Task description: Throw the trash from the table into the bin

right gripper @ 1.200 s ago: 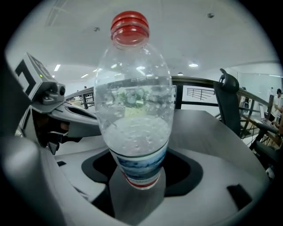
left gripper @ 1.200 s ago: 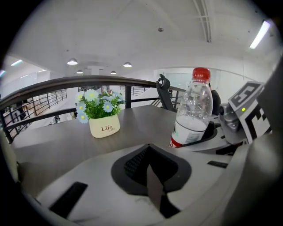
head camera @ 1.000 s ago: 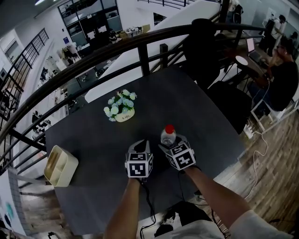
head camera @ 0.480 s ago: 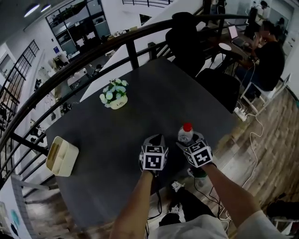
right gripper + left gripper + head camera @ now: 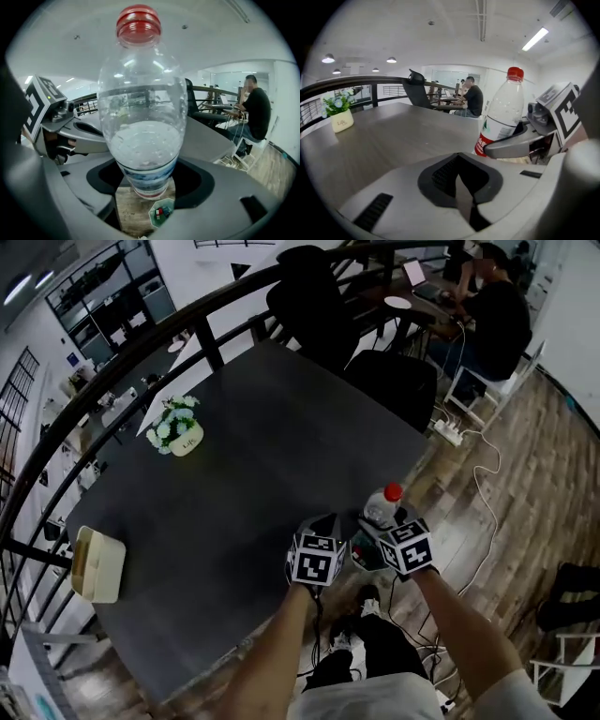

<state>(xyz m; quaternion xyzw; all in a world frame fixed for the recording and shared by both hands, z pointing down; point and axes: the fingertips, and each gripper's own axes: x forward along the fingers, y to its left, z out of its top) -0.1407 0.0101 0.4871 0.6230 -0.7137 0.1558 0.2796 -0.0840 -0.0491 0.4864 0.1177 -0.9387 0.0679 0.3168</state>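
A clear plastic bottle [image 5: 382,506] with a red cap stands upright between the jaws of my right gripper [image 5: 381,527], which is shut on its lower body. In the right gripper view the bottle [image 5: 140,117] fills the middle, and the right gripper [image 5: 145,180] hangs over wooden floor with a small green bin [image 5: 161,213] straight below. Both grippers are at the near right edge of the dark table [image 5: 234,484]. My left gripper [image 5: 327,523] is just left of the bottle. Its jaws meet with nothing in them in the left gripper view [image 5: 461,187], where the bottle [image 5: 499,115] shows at right.
A small pot of flowers [image 5: 176,432] stands at the table's far left and a cream tray [image 5: 97,563] at its left edge. Black chairs [image 5: 314,296] and a seated person [image 5: 497,315] are beyond the far side. Cables [image 5: 487,512] lie on the wooden floor at right.
Both grippers have swung together to the table's near right edge, the bottle going along in the right one. The bottle now hangs past the edge over the floor.
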